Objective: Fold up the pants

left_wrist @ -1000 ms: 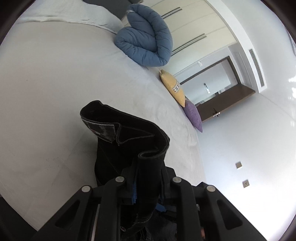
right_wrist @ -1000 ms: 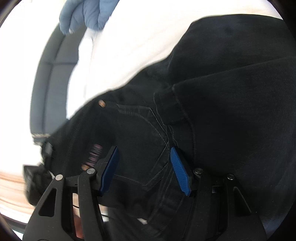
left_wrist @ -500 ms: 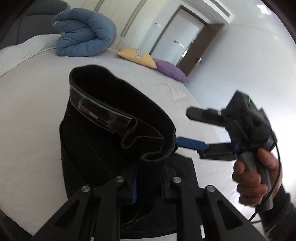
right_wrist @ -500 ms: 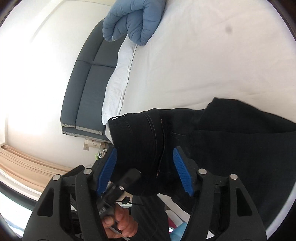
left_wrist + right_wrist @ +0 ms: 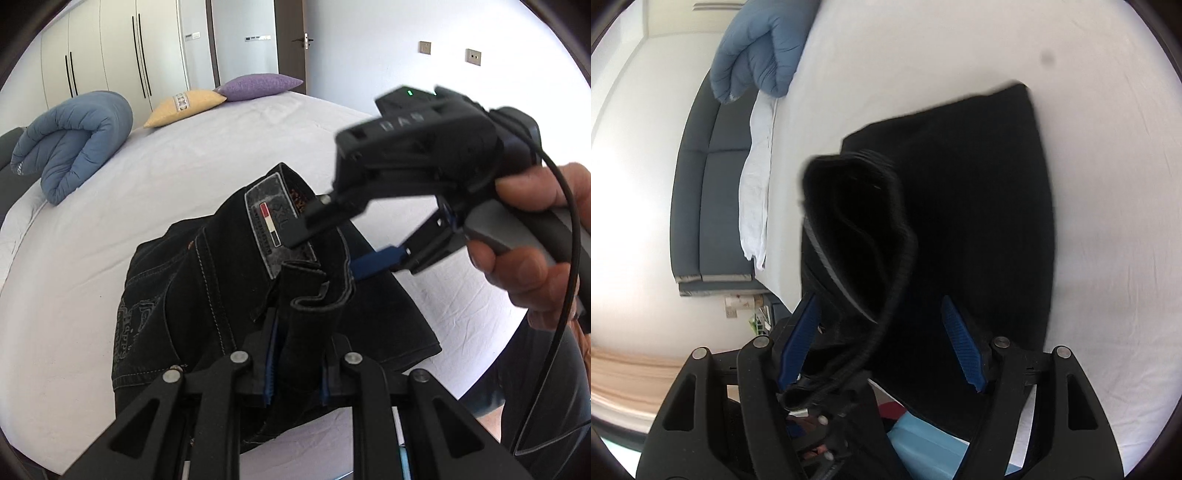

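Black jeans [image 5: 177, 295] lie bunched on the white bed [image 5: 92, 240], waistband lifted. My left gripper [image 5: 295, 365] is shut on the raised waistband [image 5: 314, 302], whose inner label faces me. My right gripper [image 5: 332, 243], held in a hand, is open with its fingers either side of the waistband's far part near the label. In the right wrist view the right gripper [image 5: 879, 339] is open with blue pads [image 5: 960, 347] wide apart around the looped waistband [image 5: 857, 221]. The rest of the jeans [image 5: 979, 203] lie flat beyond.
A rolled blue duvet [image 5: 70, 140] lies at the bed's far left, also in the right wrist view [image 5: 757, 48]. Yellow [image 5: 184, 107] and purple [image 5: 258, 85] pillows lie at the head. A grey sofa [image 5: 713, 184] stands beside the bed. Wardrobes and a door line the far wall.
My left gripper swung round with the waistband still in it. My right gripper let the jeans go, moved over and now straddles the lifted waistband, open.
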Action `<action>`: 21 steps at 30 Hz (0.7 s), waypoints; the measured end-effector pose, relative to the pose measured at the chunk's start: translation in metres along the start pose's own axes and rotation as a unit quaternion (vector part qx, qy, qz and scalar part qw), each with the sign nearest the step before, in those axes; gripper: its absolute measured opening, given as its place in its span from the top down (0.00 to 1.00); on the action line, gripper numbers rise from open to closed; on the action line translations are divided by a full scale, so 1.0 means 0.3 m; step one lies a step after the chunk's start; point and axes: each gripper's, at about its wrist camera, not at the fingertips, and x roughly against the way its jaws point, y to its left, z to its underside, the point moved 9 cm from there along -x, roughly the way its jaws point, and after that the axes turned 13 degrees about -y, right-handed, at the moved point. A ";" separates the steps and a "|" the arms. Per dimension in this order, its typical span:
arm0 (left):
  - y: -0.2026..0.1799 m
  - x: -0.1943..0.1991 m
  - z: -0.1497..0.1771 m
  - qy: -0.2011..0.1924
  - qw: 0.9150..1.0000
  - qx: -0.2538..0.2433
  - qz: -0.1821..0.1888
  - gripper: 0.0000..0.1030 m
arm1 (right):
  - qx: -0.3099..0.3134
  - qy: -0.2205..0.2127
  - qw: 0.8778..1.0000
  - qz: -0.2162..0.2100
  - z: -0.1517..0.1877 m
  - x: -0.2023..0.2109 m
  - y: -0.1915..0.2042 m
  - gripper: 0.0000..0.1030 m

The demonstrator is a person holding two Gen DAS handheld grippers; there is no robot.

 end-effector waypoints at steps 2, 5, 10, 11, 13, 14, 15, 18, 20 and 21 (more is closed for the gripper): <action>-0.007 0.010 0.006 -0.001 1.000 -0.018 -0.005 0.83 | 0.000 -0.002 1.000 -0.011 0.024 -0.021 -0.004 0.34; -0.037 0.021 0.011 -0.006 0.999 -0.047 -0.015 0.83 | 0.019 -0.008 1.000 -0.017 0.023 -0.049 0.018 0.34; -0.058 0.025 0.013 -0.016 0.994 -0.106 -0.037 0.82 | 0.053 -0.031 0.998 0.003 -0.037 -0.046 0.057 0.37; -0.060 0.033 0.020 -0.018 0.992 -0.115 -0.039 0.82 | 0.068 -0.029 0.997 0.009 -0.036 -0.036 0.067 0.44; -0.082 0.040 0.028 -0.022 0.988 -0.144 -0.050 0.82 | 0.115 -0.025 0.992 0.050 -0.037 -0.026 0.080 0.62; -0.091 0.041 0.031 -0.025 0.986 -0.157 -0.055 0.81 | 0.131 -0.026 0.989 0.068 -0.039 -0.026 0.078 0.72; -0.102 0.044 0.032 -0.028 0.984 -0.168 -0.056 0.81 | 0.137 -0.028 0.988 0.071 -0.040 -0.018 0.074 0.77; -0.127 0.047 0.026 -0.035 0.983 -0.177 -0.044 0.79 | 0.140 -0.041 0.987 0.070 -0.047 0.022 0.064 0.84; -0.140 0.043 0.022 -0.038 0.981 -0.185 -0.034 0.77 | 0.144 -0.051 0.986 0.071 -0.048 0.043 0.073 0.85; -0.155 0.042 0.020 -0.040 0.980 -0.192 -0.030 0.77 | 0.143 -0.057 0.986 0.071 -0.049 0.063 0.057 0.85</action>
